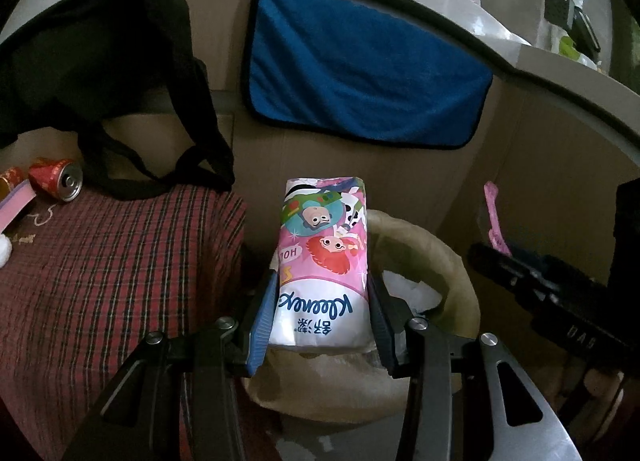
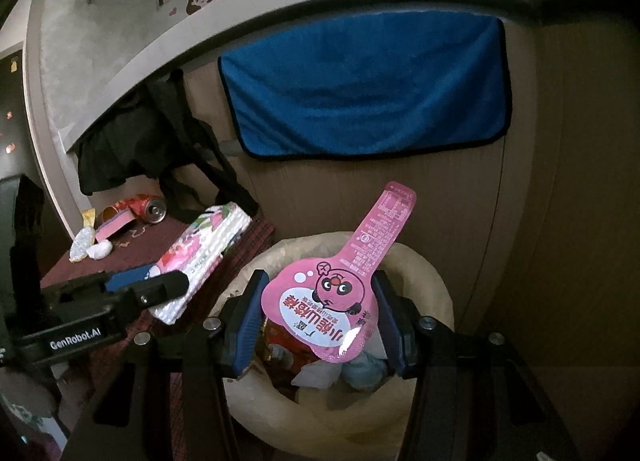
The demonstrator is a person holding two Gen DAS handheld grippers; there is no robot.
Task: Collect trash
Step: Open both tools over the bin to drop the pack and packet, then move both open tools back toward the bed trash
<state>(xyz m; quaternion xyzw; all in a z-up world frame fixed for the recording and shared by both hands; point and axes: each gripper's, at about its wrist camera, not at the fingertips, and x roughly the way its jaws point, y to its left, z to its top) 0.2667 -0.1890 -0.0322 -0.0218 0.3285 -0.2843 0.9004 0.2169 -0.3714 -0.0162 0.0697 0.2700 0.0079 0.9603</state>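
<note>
You are risking a miss, since your left gripper (image 1: 322, 317), jaws clamped on the pink Kleenex tissue pack (image 1: 322, 261), is hovering at the left rim of the lined bin (image 2: 420, 265), while your right gripper (image 2: 320, 321) is pinching the glossy pink snack wrapper (image 2: 340, 301) at centre frame above it.

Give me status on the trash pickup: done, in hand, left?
Done: the bin already holds wrappers. In hand: left tongs grip a tissue pack; right tongs hold a pink wrapper over the bin. Left: the can and crumpled scraps on the checked cloth.
</note>
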